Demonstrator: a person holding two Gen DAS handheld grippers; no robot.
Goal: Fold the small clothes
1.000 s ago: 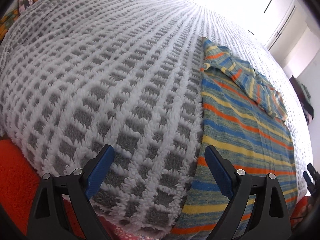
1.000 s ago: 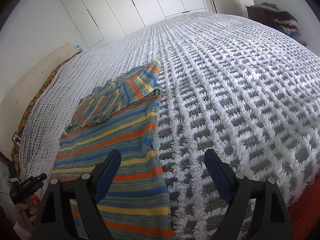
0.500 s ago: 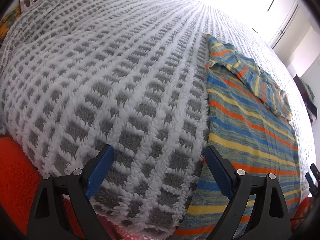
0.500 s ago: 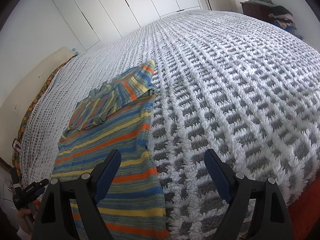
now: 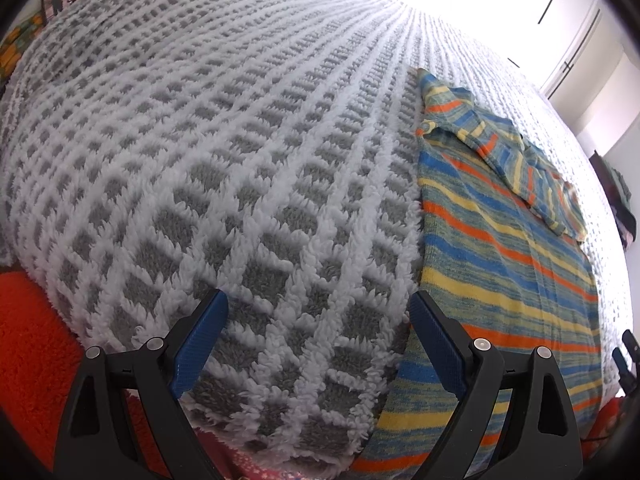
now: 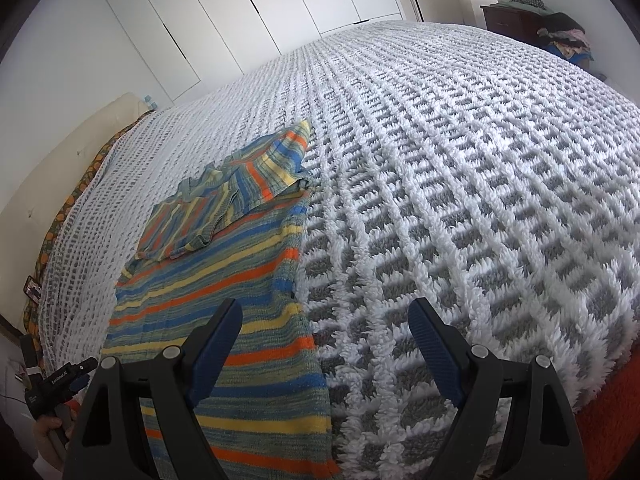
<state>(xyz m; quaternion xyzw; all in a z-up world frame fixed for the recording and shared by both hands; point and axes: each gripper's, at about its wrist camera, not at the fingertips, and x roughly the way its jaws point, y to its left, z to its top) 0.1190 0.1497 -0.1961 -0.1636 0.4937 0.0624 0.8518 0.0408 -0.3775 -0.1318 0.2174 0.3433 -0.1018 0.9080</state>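
Left wrist view: the left gripper (image 5: 316, 340) hangs spread above a blanket (image 5: 240, 160), sweater (image 5: 500, 264) lying flat to its right. Right gripper (image 6: 324, 344) also spread, sweater near left.

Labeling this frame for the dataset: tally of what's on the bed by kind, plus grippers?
Striped garment: 1, lying on the blanket, top part folded over
Grey-and-white blanket: 1
Left gripper: 1, fingers apart, empty
Right gripper: 1, fingers apart, empty
Total: 4
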